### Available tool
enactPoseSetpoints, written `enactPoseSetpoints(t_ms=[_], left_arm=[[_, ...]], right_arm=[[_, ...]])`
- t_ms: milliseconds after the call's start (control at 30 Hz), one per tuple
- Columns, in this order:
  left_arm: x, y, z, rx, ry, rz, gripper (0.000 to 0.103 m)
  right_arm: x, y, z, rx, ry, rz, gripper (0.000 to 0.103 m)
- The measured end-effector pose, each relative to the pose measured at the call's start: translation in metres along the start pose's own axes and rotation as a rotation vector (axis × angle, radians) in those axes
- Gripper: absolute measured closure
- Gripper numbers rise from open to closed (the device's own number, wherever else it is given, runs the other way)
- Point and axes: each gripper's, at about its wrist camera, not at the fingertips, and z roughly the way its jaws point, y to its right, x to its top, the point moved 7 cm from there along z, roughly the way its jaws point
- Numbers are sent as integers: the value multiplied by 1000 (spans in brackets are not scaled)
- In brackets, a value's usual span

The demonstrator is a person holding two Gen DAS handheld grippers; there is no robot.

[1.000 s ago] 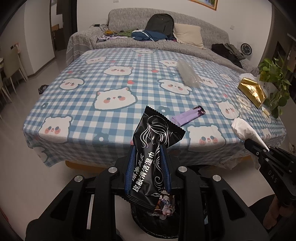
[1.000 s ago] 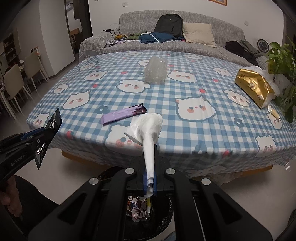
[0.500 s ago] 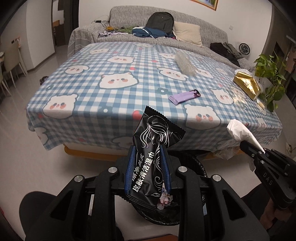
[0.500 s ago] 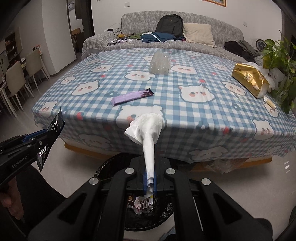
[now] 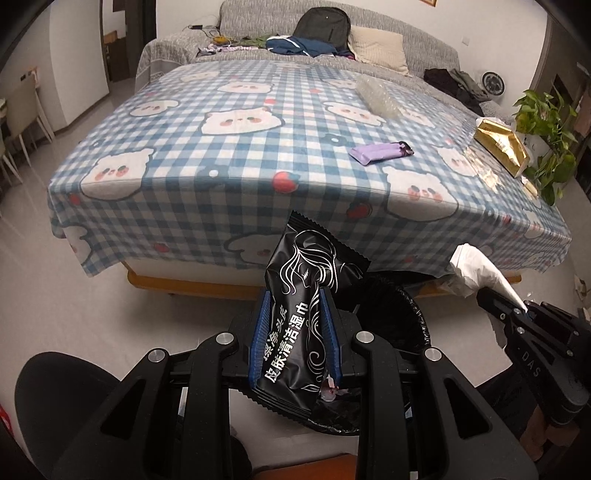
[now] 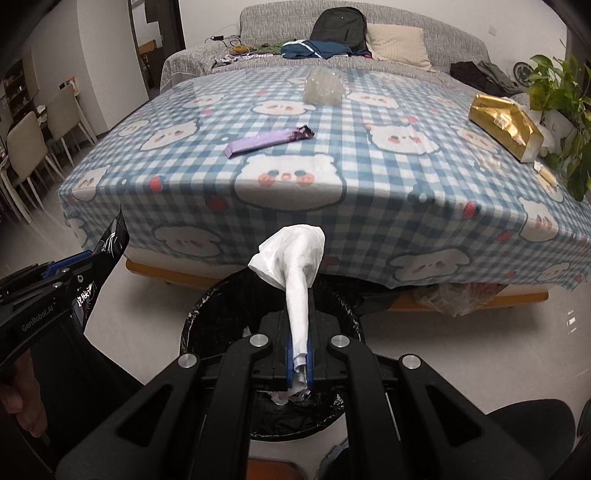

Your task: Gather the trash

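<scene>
Left gripper [image 5: 294,332] pinching a glossy black wet-wipe packet [image 5: 301,317] between blue fingers, right gripper [image 6: 300,352] clamped on a crumpled white tissue [image 6: 295,266], both above a round black-lined trash bin [image 6: 207,314], purple snack wrapper [image 6: 266,142] lying on the blue checked tablecloth [image 6: 369,184]

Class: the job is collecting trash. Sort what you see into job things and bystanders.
Job: black wet-wipe packet in left claw; white tissue in right claw; trash bin; purple wrapper.

Bystanders: backpack, pillow, potted plant.
</scene>
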Motion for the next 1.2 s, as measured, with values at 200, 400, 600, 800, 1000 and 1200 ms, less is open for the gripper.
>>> enactPoseSetpoints(t_ms=[200,400,600,800,1000,1200], left_arm=[[-12,1,15,0,-33,3,77],[-26,0,38,-13,-67,-5,77],[-36,-5,66,10,-107,-7,77],[-45,-6,88,1,-143,-15,77],[-47,-12,101,25,-155,-24,76],[-48,-18,107,38,-164,-44,76]], right_arm=[[-11,-2,16,-5,-46,-2,99],[-21,-1,34,-3,-99,2,99],[-31,-2,59,-3,-156,6,99],[-41,-4,83,10,-212,18,99],[-43,-16,102,17,-243,-8,99],[-37,-19,111,11,-233,-9,63]])
